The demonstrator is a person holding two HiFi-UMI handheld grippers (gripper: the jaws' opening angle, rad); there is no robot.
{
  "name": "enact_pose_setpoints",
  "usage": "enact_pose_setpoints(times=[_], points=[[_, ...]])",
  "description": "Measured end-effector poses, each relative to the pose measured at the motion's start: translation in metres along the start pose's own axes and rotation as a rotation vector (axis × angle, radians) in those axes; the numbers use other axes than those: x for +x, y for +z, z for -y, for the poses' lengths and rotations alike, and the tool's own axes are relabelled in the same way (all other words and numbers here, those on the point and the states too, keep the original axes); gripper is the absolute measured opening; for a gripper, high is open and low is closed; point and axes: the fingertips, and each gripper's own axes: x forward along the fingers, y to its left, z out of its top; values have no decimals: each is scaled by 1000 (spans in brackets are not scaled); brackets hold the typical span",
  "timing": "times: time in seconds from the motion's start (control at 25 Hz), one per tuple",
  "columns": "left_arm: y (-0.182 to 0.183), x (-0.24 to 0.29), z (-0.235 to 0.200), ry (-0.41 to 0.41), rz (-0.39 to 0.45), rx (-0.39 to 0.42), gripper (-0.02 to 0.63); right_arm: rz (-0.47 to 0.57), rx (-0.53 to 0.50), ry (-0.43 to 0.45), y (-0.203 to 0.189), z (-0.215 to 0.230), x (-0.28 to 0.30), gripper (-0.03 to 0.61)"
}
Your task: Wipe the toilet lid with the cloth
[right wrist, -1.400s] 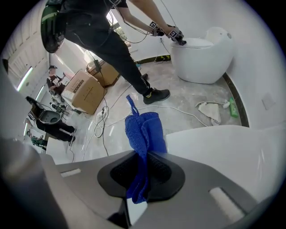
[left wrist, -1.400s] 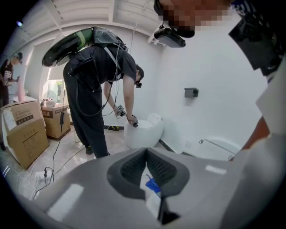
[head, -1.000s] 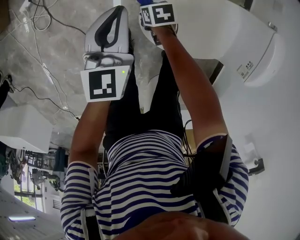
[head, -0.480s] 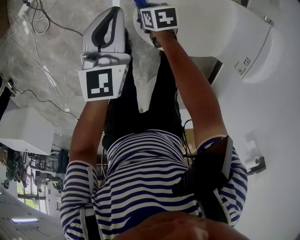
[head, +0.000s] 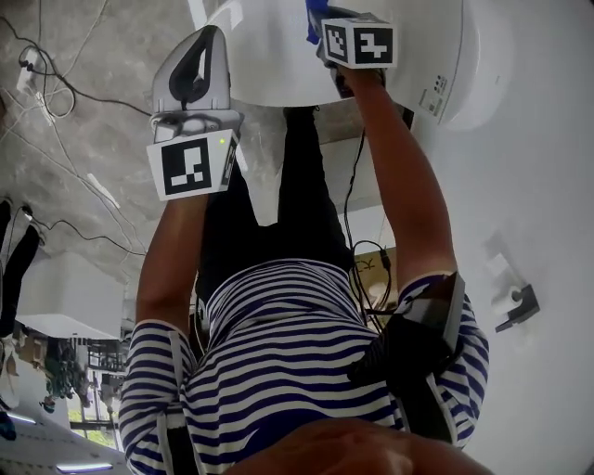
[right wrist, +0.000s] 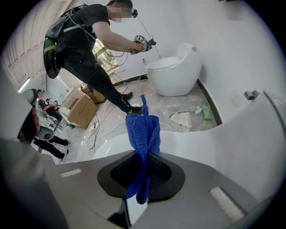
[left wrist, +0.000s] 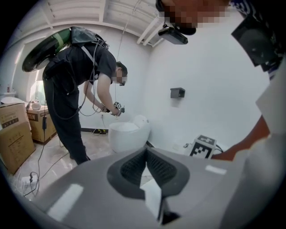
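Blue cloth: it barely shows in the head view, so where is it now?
In the right gripper view, centre frame: the blue cloth is pinched in the right claw, its free end sticking out over the white toilet lid.

- And the right gripper (head: 325, 26) has swung rightward along the top of the head view, carrying its black-and-white marker cube (head: 360, 42) well right of where it was.
- More of the blue terry cloth (head: 314, 13) now pokes out above that cube; a second ago it was only a sliver.
- The rounded white ceramic toilet (head: 269, 56) has slid left and now spans the top behind both grippers.
- The left gripper (head: 206, 46) has drifted a touch left, its tip now against the toilet's edge instead of the grey marbled floor (head: 83, 121).
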Motion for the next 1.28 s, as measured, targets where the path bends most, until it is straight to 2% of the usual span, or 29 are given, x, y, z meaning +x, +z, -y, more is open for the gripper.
enact_pose_setpoints(times=[0.24,0.44,0.64,1.04,1.28], points=[[-9,27,61,-42,-22,6,3,-22,55,-146,-44,131,-46,46],[-19,44,90,-78,-18,27,3,-59,105,-184,-75,181,-46,46],[-29,52,100,-88,-31,33,3,-97,94,-162,-89,181,-23,46],[-34,51,93,-80,-39,27,3,-111,78,-159,-87,173,-14,46],[-28,38,73,-52,-21,23,3,-121,43,-143,-82,144,-6,46]])
